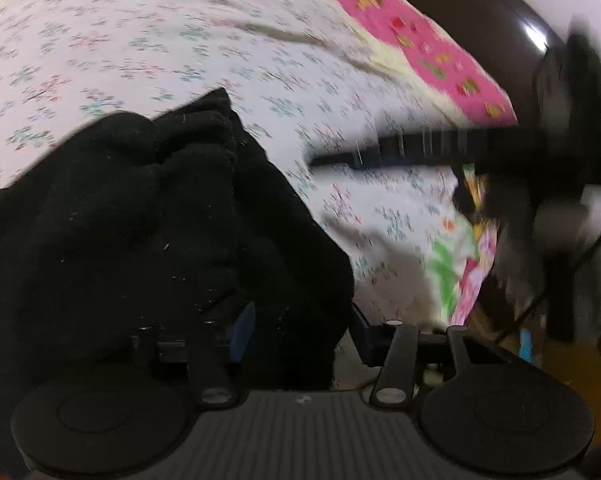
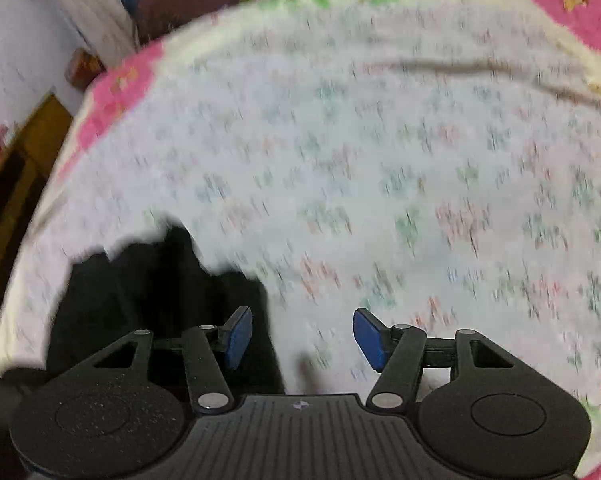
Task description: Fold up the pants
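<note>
My left gripper (image 1: pixel 300 328) stands with jaws parted over the flowered bedsheet (image 1: pixel 140 40), the bunched black pants (image 1: pixel 148 216) draped across its left finger toward ten o'clock, no pinch visible. My right gripper (image 2: pixel 302 338) gapes empty, pants (image 2: pixel 156 296) at its nine o'clock.

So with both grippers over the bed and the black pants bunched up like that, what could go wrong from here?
1. The black pants lie bunched and drape over the left gripper, hiding one pad; cloth may snag between the jaws.
2. The right gripper is open over the bedsheet, the pants beside one pad; closing here might pinch sheet too.
3. Both views are blurred, so aim may be off.
</note>
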`<state>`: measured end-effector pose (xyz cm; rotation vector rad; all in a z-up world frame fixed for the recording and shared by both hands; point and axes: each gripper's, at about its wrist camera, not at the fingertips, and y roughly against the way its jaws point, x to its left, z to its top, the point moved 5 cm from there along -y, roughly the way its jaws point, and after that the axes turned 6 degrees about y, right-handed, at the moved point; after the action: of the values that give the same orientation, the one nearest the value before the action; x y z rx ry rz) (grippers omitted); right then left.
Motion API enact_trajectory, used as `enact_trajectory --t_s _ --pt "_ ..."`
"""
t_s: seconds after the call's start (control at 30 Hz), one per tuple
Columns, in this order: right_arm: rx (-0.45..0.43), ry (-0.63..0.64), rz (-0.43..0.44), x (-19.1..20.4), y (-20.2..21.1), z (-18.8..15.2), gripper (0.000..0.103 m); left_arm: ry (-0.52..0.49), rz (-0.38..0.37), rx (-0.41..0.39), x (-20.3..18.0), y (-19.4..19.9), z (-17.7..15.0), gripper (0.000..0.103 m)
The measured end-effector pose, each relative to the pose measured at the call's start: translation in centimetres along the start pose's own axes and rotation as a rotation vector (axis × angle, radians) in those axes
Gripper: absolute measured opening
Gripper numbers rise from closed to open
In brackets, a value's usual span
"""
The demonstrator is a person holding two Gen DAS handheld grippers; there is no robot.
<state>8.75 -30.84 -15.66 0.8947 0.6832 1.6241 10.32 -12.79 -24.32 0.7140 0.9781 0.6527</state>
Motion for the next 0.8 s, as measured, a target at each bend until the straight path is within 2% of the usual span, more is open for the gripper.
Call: enact_trajectory --t_s 0.1,0.2,0.27,0.3,0.37,0.4,0.43,0.5,0.53,0.63,0.7,0.73,0.8 --pt "-0.078 0.086 0.104 3.3 1.1 2.2 0.05 0.001 0.003 0.0 -0.2 -0.1 -0.2 0.063" --pt "-0.067 0.188 0.256 7.8 0.3 3.0 0.052 0.061 -0.015 -0.001 0.1 -0.4 0.2 0.067" --pt "-0.018 0.212 0.357 9.9 -1.2 3.0 0.048 0.054 -0.011 -0.007 0.1 -0.8 0.3 0.069" --pt "0.013 0.214 0.36 10.2 -2.2 3.1 0.044 0.052 -0.008 0.003 0.0 -1.1 0.0 0.07" --pt "0.117 0.227 0.271 9.1 -5.3 2.8 0.029 0.048 -0.026 0.015 0.0 -1.0 -0.6 0.07" --pt "0.164 0.232 0.214 7.9 -6.7 2.4 0.0 0.048 -0.037 0.014 0.1 -0.6 -1.0 0.07" --pt "0.207 0.247 0.148 6.6 -7.9 1.8 0.0 0.051 -0.039 0.014 0.4 0.1 -1.5 0.07" --pt "0.258 0.202 0.153 4.5 -9.0 1.1 0.0 0.084 -0.015 -0.005 1.7 1.9 -2.0 0.07" --pt "0.262 0.193 0.154 4.4 -9.1 1.2 0.0 0.109 0.007 -0.028 2.6 3.1 -2.1 0.07" --pt "0.251 0.298 0.117 5.4 -9.0 1.0 0.0 0.195 0.057 -0.102 5.6 6.9 -1.7 0.07" --pt "0.249 0.286 0.117 5.1 -8.8 1.2 0.0 0.253 0.117 -0.163 7.9 8.6 -1.4 0.071" --pt "0.255 0.269 0.12 4.9 -8.8 1.4 0.0 0.299 0.155 -0.171 9.4 8.9 -1.6 0.071" --pt "0.265 0.255 0.12 5.3 -8.6 1.6 0.0 0.385 0.155 -0.103 12.3 8.3 -3.8 0.071"
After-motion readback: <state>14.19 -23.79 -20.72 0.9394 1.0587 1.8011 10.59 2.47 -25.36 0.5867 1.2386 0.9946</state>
